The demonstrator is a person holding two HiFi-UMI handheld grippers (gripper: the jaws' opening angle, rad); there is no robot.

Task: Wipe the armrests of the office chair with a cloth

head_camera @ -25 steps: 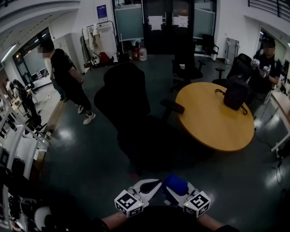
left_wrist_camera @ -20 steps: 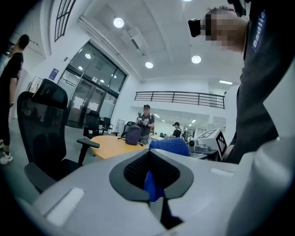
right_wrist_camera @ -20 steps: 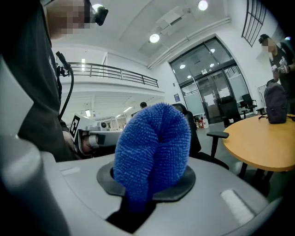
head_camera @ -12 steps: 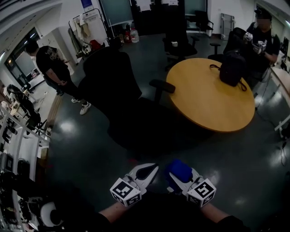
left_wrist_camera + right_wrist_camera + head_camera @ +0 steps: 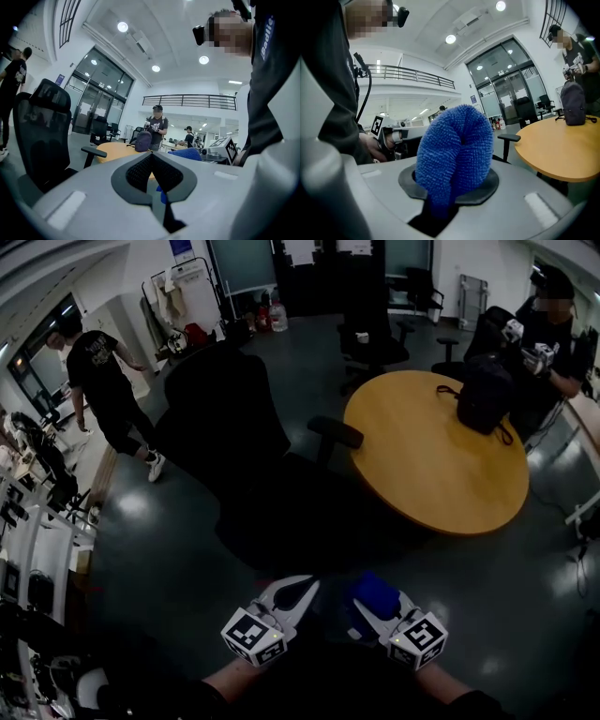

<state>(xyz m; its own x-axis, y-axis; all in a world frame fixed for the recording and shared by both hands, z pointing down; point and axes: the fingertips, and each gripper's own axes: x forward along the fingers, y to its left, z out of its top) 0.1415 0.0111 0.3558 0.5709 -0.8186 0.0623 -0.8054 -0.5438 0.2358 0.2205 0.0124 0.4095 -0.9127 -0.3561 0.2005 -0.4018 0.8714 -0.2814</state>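
Head view puts us standing back from the office chair (image 5: 234, 418), so no wiping has begun, and we judge the step in hand to be the approach. At the far left a person (image 5: 101, 381) crosses the glossy dark floor (image 5: 169, 549), well apart from us. The chair is black throughout, with a tall mesh back that lets light through in the left gripper view and a seat that sinks into shadow. Our left hand-held gripper (image 5: 302, 587) is clenched on nothing, its ribbed dark pads (image 5: 140, 171) meeting tip to tip. We would use it to steady the chair's back, since such a chair probably rolls and swivels under a push. Only one armrest (image 5: 336, 432) shows plainly: a narrow, flat black pad on a slim post, on the side nearest the desk (image 5: 431, 484). The other we cannot make out against the dark frame. Our right hand-held gripper (image 5: 364, 604) grasps the cloth (image 5: 375, 593), a thick blue microfibre with a nubbly pile, folded into a rounded hump that bulges above the jaws. That hump is the part to lay flat on the pad, we think. We would draw it along the length and then round the edges, pressing lightly so the fold does not pull out of the grip. Further right, the round desk has a smooth yellow-wood top with a black backpack (image 5: 483, 395) on it, and a second person (image 5: 548, 343) stands just beyond.
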